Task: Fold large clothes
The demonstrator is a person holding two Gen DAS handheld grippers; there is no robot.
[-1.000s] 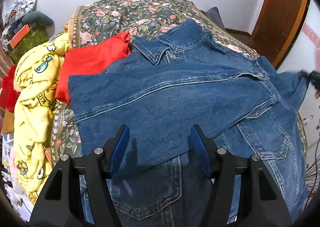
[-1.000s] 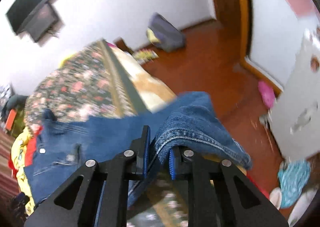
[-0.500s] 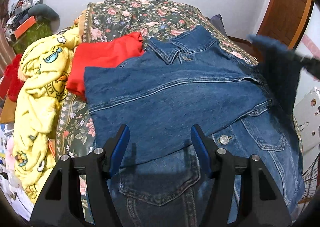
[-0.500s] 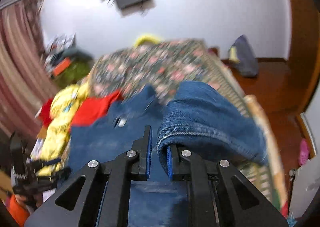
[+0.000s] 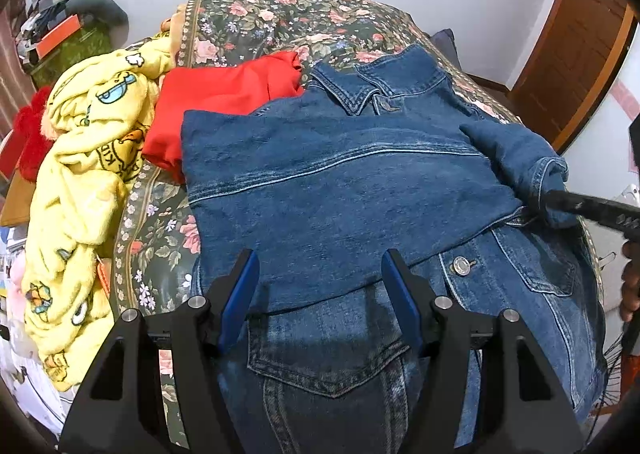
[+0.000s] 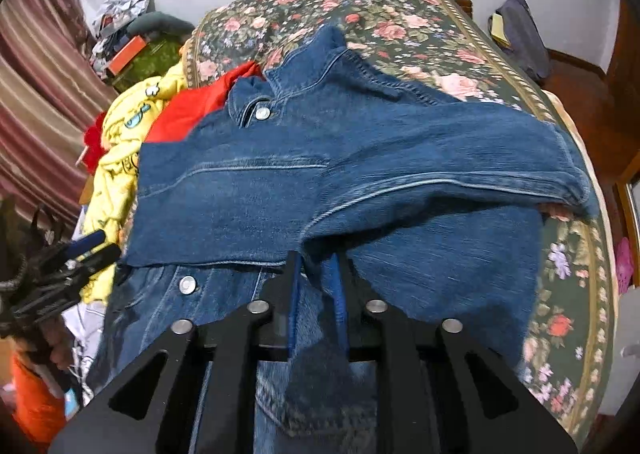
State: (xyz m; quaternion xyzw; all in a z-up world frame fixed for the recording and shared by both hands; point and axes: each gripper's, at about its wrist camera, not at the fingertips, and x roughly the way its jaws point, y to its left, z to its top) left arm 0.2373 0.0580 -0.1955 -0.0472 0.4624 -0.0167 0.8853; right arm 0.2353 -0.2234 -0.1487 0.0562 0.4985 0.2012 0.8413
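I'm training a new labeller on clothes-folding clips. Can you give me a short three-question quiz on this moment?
1. True or false: the left gripper is clamped on the denim jacket.
2. Which garment lies directly beside the jacket's collar? A) the red garment B) the yellow blanket C) a white towel
3. Fill in: the sleeve at the right gripper is laid ____ the jacket's body.

Key:
1. False; its jaws stand apart above the cloth.
2. A.
3. Across; the right jaws are opening, with denim between them.
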